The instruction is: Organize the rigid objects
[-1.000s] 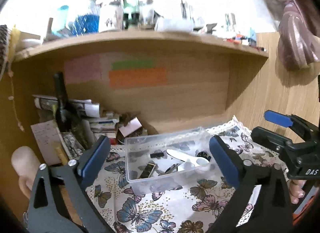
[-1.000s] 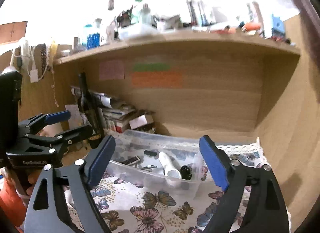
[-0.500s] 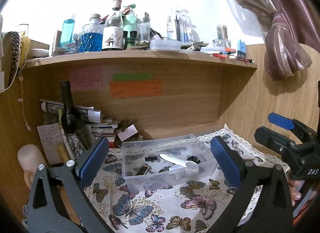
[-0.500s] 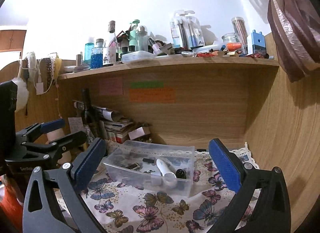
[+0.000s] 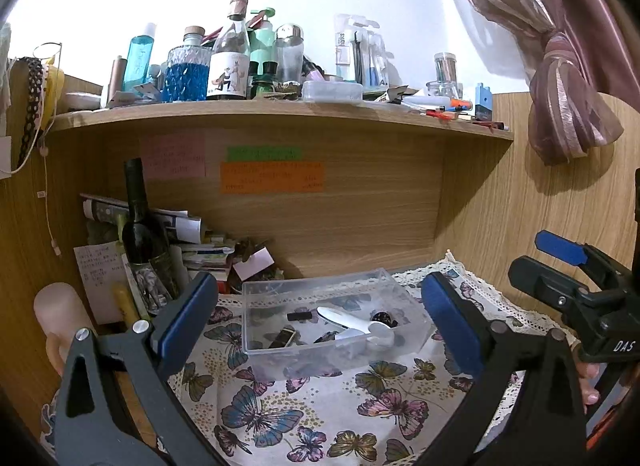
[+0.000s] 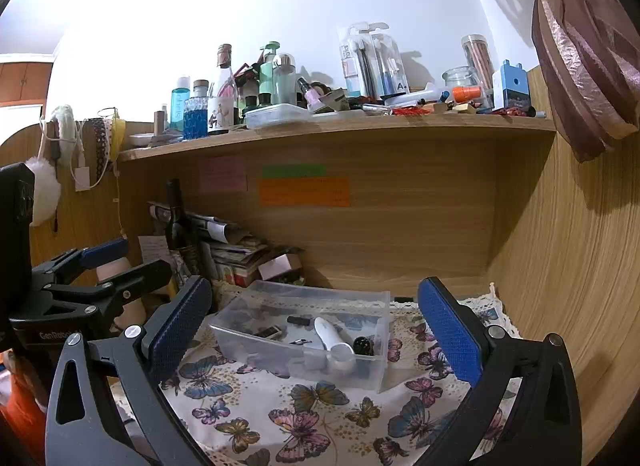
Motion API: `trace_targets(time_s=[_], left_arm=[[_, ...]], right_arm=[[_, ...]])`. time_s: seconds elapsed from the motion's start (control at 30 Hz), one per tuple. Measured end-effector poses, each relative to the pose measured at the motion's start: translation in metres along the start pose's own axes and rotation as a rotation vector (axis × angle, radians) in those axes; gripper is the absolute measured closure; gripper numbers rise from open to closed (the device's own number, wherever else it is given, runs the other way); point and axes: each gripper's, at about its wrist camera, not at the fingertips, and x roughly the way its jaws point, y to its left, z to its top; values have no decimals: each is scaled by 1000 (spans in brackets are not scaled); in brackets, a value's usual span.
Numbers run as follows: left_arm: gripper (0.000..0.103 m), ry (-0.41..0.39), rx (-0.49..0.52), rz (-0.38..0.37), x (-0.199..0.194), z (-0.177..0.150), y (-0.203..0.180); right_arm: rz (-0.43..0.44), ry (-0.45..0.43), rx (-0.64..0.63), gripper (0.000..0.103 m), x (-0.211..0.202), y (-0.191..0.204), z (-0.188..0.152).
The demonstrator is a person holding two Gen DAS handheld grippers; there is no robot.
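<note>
A clear plastic box [image 5: 260, 340] [image 6: 256, 348] sits on the butterfly-print cloth under the wooden shelf. It holds a white tube [image 5: 348, 320] [image 6: 328, 336], a black cap [image 6: 362, 344] and several small dark items. My left gripper [image 5: 320, 318] is open and empty, held back from the box. My right gripper [image 6: 314, 324] is open and empty, also short of the box. Each gripper shows at the edge of the other's view: the right one in the left wrist view [image 5: 560, 266], the left one in the right wrist view [image 6: 108, 266].
A dark wine bottle [image 5: 142, 238] and a stack of papers [image 5: 180, 242] stand at the back left. The shelf top [image 5: 280, 109] is crowded with bottles and stationery. A wooden side panel [image 6: 568, 266] closes the right side. A curtain [image 5: 560, 65] hangs at the upper right.
Both grippers have pulled back and tilted up from the box, which now looks smaller and lower. The shelf top has come into clear view. Both stay open.
</note>
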Motion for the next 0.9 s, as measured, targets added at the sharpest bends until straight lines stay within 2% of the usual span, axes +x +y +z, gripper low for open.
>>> trace_targets(time_s=[0.9], left_arm=[[0,0,0,-10,2,-1,2]], right_arm=[[3,11,7,0,4,3,-3]])
